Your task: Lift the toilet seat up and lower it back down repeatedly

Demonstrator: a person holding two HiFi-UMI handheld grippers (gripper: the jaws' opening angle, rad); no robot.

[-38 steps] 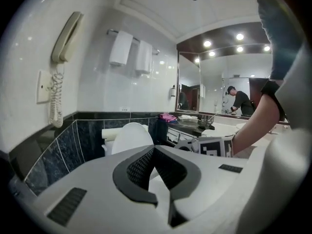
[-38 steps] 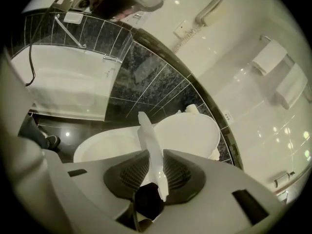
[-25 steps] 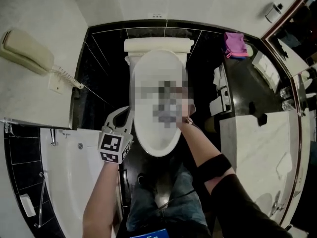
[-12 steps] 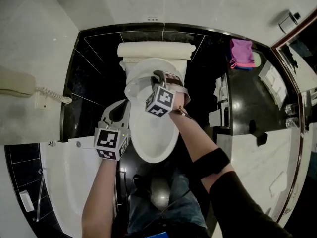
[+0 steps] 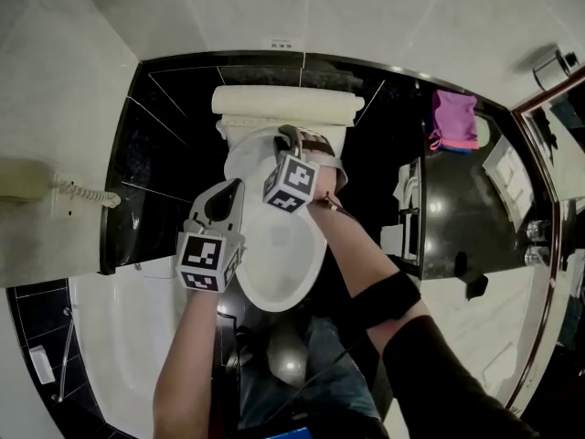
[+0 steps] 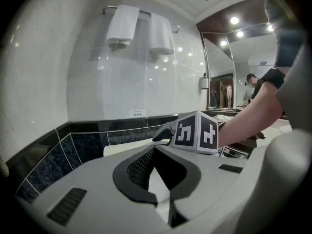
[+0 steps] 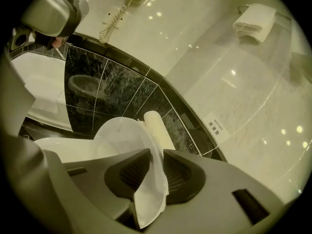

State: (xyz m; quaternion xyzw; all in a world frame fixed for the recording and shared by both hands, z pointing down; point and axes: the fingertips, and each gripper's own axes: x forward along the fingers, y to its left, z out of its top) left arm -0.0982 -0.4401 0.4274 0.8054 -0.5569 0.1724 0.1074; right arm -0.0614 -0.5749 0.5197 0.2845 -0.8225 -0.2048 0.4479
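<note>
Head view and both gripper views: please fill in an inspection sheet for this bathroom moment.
Surface: dark tiling around a white toilet.
Job's things: toilet seat tilted up, its edge clamped.
Clutter: pink cloth at the right.
Grippers: right hand-held gripper shut on the toilet seat; left hand-held gripper has its jaws apart, beside the toilet's left side, with no grip evident.
Cables: coiled phone cord on the wall.
Surroundings: towels on a rail, mirror, white tub.
</note>
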